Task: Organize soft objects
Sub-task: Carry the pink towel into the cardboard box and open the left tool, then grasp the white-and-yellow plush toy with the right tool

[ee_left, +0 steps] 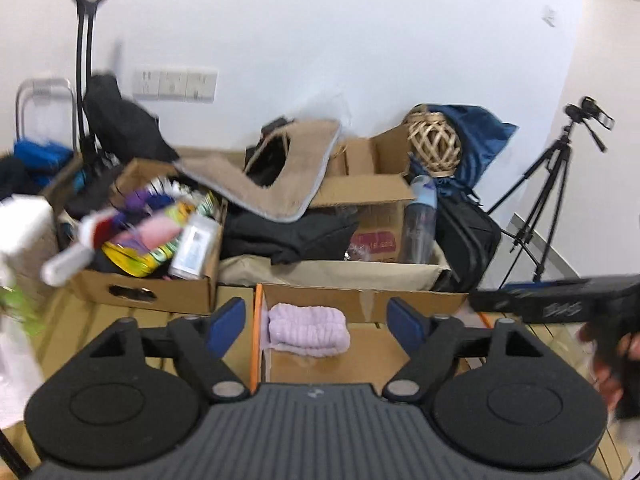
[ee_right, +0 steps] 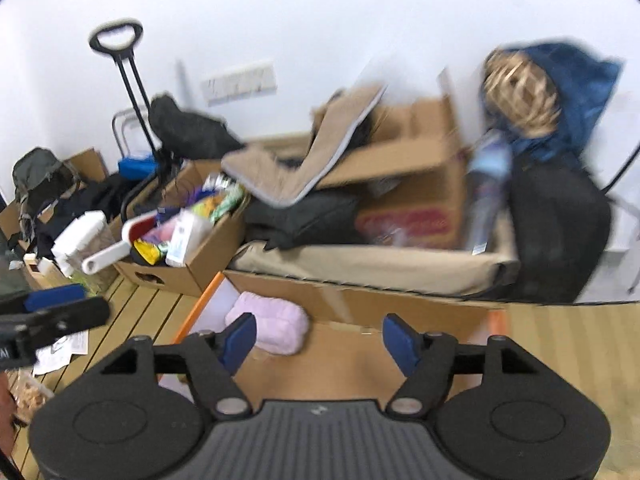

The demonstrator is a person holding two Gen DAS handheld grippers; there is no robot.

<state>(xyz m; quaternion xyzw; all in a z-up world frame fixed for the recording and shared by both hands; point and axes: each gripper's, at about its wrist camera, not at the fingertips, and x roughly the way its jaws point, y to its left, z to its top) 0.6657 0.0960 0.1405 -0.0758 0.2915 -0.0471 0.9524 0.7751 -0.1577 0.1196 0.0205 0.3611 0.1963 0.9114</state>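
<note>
A folded lilac fluffy cloth point(ee_left: 306, 330) lies in the back left corner of an open cardboard box with orange edges point(ee_left: 360, 302). It is also in the right wrist view as the lilac cloth point(ee_right: 268, 322), inside the same box point(ee_right: 360, 364). My left gripper point(ee_left: 317, 318) hovers over the box, open and empty, with the cloth beyond its blue pads. My right gripper point(ee_right: 320, 339) is open and empty too, above the box's bare floor to the right of the cloth. A person's hand point(ee_left: 608, 364) holds the right tool at the edge of the left wrist view.
Behind the box are a carton of mixed items point(ee_left: 152, 292), a beige mat point(ee_left: 280, 176), dark clothing point(ee_left: 296, 236), a wicker ball point(ee_left: 434, 144), a bottle point(ee_left: 420, 220) and a black bag point(ee_left: 468, 240). A tripod point(ee_left: 560, 184) stands right, a trolley handle point(ee_left: 86, 40) left.
</note>
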